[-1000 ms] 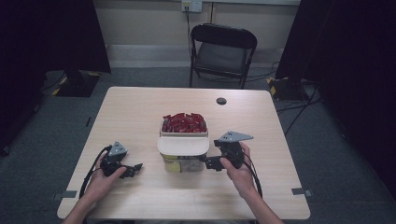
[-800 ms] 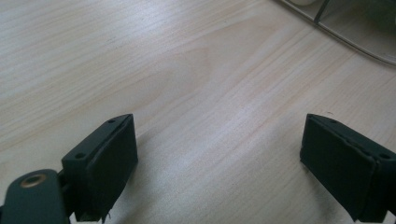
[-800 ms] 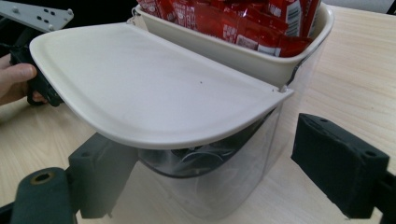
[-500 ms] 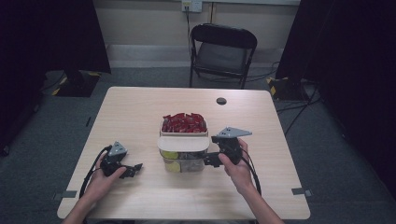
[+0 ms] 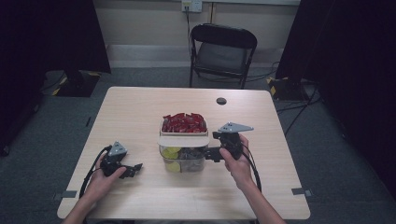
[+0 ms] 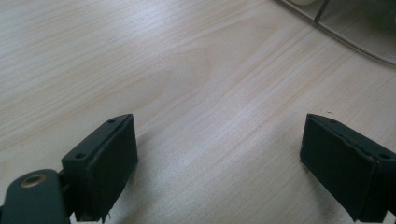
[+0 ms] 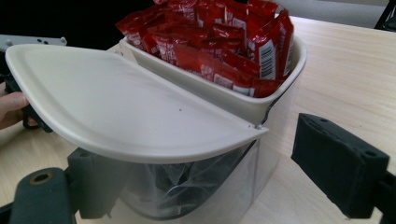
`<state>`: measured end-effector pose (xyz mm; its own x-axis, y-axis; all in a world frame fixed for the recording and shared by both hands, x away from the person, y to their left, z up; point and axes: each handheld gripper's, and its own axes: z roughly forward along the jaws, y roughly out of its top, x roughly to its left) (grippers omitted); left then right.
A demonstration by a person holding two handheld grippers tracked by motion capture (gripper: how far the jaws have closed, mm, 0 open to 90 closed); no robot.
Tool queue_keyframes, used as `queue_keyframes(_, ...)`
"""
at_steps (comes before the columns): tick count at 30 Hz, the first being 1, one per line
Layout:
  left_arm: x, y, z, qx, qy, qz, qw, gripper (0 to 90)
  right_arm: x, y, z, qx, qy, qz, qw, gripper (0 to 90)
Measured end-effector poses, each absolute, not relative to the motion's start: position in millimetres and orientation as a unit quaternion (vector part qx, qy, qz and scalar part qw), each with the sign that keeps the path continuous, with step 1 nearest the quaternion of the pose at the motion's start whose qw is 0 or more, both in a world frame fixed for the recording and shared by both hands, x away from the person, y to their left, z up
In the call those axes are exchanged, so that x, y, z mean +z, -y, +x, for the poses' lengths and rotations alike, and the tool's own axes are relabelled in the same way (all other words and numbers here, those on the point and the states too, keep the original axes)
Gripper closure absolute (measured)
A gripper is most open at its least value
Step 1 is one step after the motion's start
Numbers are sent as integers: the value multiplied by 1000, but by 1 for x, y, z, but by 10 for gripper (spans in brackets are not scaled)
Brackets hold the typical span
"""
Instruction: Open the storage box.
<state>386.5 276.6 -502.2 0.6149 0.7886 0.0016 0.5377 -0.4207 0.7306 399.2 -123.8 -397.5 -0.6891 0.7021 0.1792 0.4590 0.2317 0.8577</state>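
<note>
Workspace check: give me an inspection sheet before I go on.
Surface: pale wooden table, bare around the bin.
Job's things: clear plastic two-part bin with cream hinged lid; red sauce packets heaped in the rear part.
Clutter: small black round disc.
Grippers: left gripper open over bare wood; right gripper open at the bin's side.
Cables: black cable trails from the left gripper.
Surroundings: black folding chair, dark curtains.

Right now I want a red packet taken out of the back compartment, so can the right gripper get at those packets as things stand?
Probably yes. The red packets lie heaped in the uncovered back compartment of the container. The right gripper sits at its side, jaws open. The cream lid covers the front half alone.
</note>
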Motion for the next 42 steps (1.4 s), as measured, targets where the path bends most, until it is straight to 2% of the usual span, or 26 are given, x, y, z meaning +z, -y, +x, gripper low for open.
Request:
queue_keyframes(15,-502,-277,386,175,-402,824,358,106,-395,118,412,501,-774,372,112,137)
queue_keyframes(20,-502,-277,386,175,-402,824,358,106,-396,118,419,506,-772,374,93,135)
queue_keyframes(42,-502,-277,387,175,-401,825,357,106,-399,117,435,508,-766,383,92,134)
